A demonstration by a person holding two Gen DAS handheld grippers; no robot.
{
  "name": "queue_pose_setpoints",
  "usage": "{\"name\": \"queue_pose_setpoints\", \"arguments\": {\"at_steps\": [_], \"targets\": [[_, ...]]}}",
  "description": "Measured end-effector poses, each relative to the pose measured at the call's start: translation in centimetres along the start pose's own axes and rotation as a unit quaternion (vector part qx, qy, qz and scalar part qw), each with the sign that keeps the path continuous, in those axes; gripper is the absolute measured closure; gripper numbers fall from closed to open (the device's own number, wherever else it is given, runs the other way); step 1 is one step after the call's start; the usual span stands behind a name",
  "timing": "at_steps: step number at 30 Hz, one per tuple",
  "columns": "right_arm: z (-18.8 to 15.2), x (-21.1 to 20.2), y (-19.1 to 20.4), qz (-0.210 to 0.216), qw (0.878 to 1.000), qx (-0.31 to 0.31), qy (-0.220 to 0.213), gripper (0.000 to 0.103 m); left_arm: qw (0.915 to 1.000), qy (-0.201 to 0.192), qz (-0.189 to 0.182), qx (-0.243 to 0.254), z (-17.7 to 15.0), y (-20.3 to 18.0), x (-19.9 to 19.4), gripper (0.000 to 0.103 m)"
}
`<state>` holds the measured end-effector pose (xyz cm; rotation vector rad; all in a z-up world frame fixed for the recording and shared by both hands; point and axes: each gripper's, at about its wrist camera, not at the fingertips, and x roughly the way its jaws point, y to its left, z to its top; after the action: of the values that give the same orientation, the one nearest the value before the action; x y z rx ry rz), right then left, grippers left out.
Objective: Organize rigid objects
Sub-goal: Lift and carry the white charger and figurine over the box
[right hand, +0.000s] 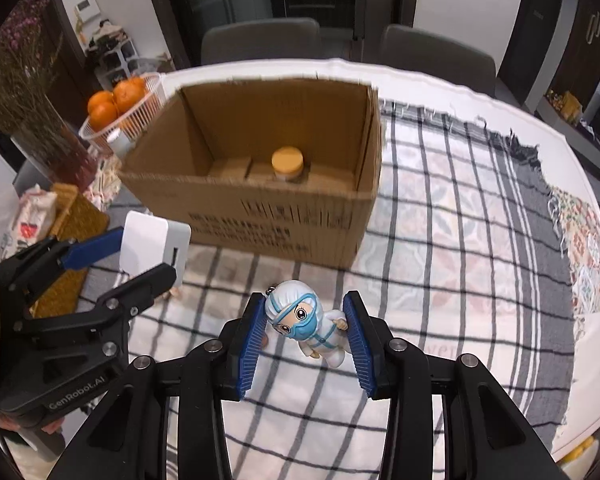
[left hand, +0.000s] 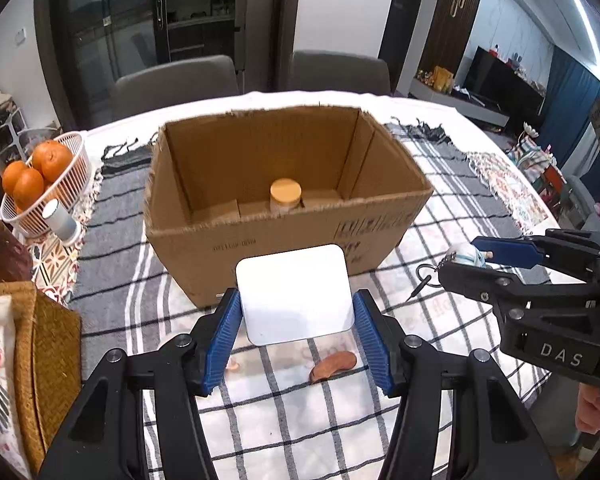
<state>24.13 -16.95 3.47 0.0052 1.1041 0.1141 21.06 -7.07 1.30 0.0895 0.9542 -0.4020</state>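
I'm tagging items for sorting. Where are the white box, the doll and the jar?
white box [left hand: 294,294], left wrist view, middle of its flat face
doll [right hand: 296,314], right wrist view, its masked face
jar [left hand: 286,191], left wrist view, its wooden lid

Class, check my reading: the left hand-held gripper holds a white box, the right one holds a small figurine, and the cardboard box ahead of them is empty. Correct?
Not quite. The cardboard box is not empty: a jar with a wooden lid stands inside, as both wrist views show. The left hand-held gripper does hold the white box, and the right hand-held gripper holds the figurine.
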Motion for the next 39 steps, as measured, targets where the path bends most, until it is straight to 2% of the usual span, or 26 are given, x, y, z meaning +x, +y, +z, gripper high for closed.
{"name": "queue_pose_setpoints", "arguments": {"at_steps": [20, 39], "targets": [[5.1, -5.4, 1.0, 0.003, 0.996, -0.009, -0.09, 0.062, 0.9984, -0.055, 0.01, 0.013, 5.1, 0.7, -4.1, 0.047], [10.0, -4.8, 0.6, 0.005, 0.995, 0.0, -0.102, 0.062, 0.999, -0.039, 0.023, -0.001, 9.4, 2.7, -3.1, 0.047]]}}
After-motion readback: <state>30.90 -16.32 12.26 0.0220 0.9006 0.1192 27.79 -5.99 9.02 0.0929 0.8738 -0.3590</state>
